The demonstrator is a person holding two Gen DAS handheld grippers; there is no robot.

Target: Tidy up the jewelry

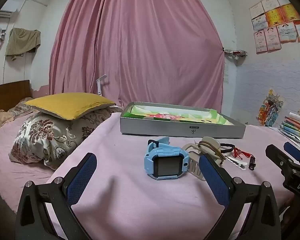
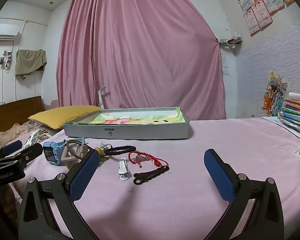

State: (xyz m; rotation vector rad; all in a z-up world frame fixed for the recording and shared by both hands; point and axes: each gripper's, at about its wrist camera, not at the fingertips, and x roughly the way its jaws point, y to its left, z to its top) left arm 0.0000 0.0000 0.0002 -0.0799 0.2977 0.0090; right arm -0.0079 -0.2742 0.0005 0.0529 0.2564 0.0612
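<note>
Both tongs stood wide and held nothing. The left tongs [image 1: 148, 172] hovered low over the pink-covered tabletop [image 1: 130, 200], and the blue watch [image 1: 166, 163] lay just ahead of their gap. The right tongs [image 2: 152, 166] faced the rest of the jewelry, a loose cluster a little nearer than the tray [image 2: 128, 132]: a white clip [image 2: 123, 169], a black clip [image 2: 150, 175], a red bracelet [image 2: 144, 158] and a black braided band [image 2: 120, 149]. A beige watch [image 1: 202, 150] lay tangled with a brown hair tie just beside the blue one. The tray sat behind everything, open, lined with a bright printed sheet; no jewelry showed inside it.

The step in hand looked like a first pick, with nothing yet moved. For the left side, the blue watch was the plain choice: bulky, stiff at the case, standing clear on its near side. Closing across the case rather than the strap would likely give a firmer hold. Its strap lay close to the beige watch, so a straight lift might drag that neighbour along; a slow rise would show it.

For the right side, the white clip seemed easiest, lying apart from the rest. The red bracelet's cord trailed toward the black clip and might snag it.
</note>
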